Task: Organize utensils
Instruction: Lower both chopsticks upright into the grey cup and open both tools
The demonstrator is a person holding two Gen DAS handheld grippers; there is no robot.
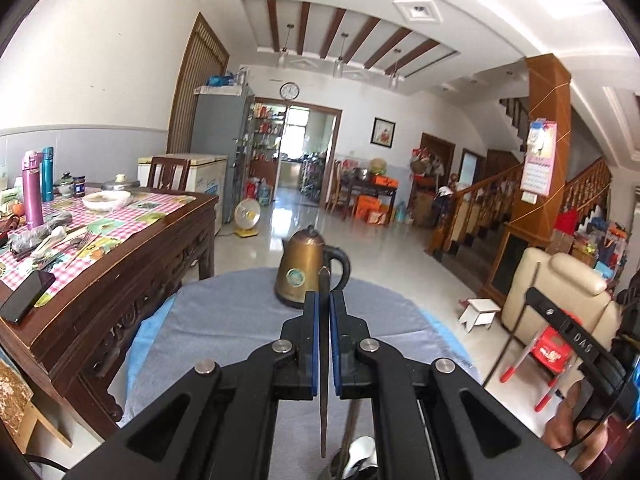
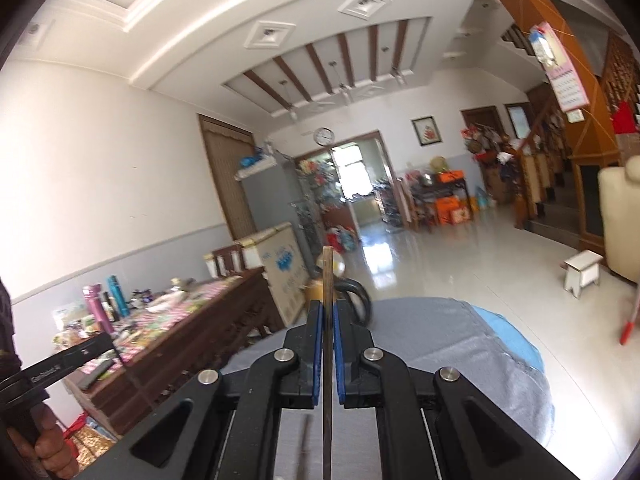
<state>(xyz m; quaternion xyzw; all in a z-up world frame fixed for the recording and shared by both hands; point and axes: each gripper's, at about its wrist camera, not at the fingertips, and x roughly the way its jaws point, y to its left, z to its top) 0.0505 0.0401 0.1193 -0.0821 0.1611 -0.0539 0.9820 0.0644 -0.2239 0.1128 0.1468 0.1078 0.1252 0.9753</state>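
While each hand-held gripper [image 1: 323,300] [image 2: 327,308] clamps 1 chopstick [image 1: 324,360] [image 2: 328,340] | kettle [image 1: 304,272] ahead

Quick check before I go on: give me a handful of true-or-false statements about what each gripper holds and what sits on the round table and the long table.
1. The left gripper is shut on a thin dark chopstick. True.
2. The right gripper is open and empty. False: it is shut on a thin brown stick.
3. A brass-coloured kettle stands on the round table's grey cloth. True.
4. The wooden table has a plain blue cloth. False: its cloth is pink checked.
5. A purple flask stands upright on it. True.
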